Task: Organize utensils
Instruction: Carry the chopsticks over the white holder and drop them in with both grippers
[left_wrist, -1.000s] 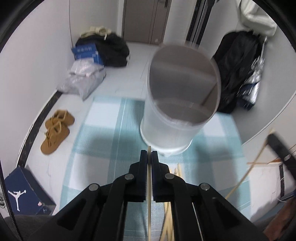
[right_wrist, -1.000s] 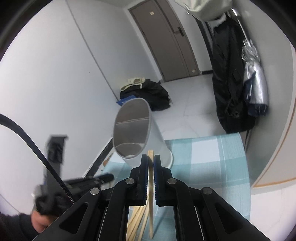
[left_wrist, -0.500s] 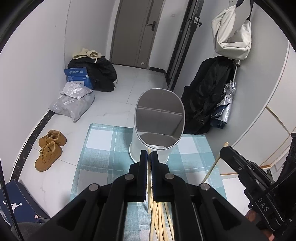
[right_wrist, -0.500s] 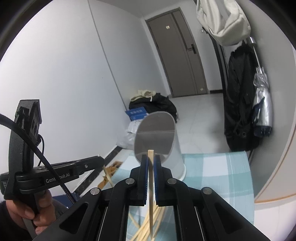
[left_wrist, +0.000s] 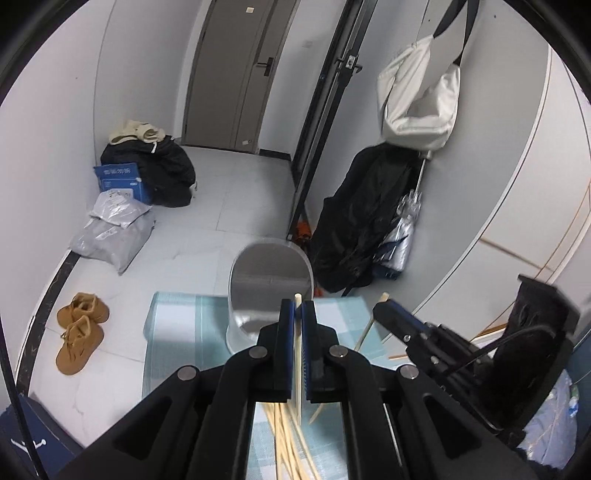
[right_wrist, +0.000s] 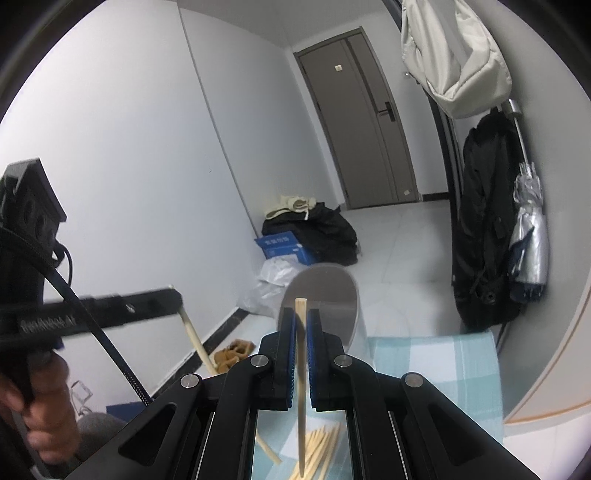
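Observation:
My left gripper (left_wrist: 297, 306) is shut on a pale wooden chopstick (left_wrist: 296, 354) that stands upright between its blue pads. My right gripper (right_wrist: 303, 314) is shut on another chopstick (right_wrist: 302, 387), which hangs down through the jaws. Both are held well above a translucent round holder (left_wrist: 271, 291) standing on the teal checked cloth (left_wrist: 177, 325). Several loose chopsticks (right_wrist: 317, 450) lie in a pile on the cloth below. The right gripper (left_wrist: 386, 312) shows at the right of the left wrist view. In the right wrist view a hand (right_wrist: 37, 406) holds the left gripper (right_wrist: 173, 297).
Tan shoes (left_wrist: 79, 332) lie on the floor left of the cloth. Grey parcels (left_wrist: 114, 236), a blue box (left_wrist: 122, 181) and dark clothes (left_wrist: 166, 173) sit by the far wall. A black coat (left_wrist: 362, 218), an umbrella (left_wrist: 402, 229) and a white bag (left_wrist: 421, 107) hang at the right.
Both grippers have risen and tilted up, each keeping its chopstick. The holder now looks smaller and lower, and more of the room and door shows.

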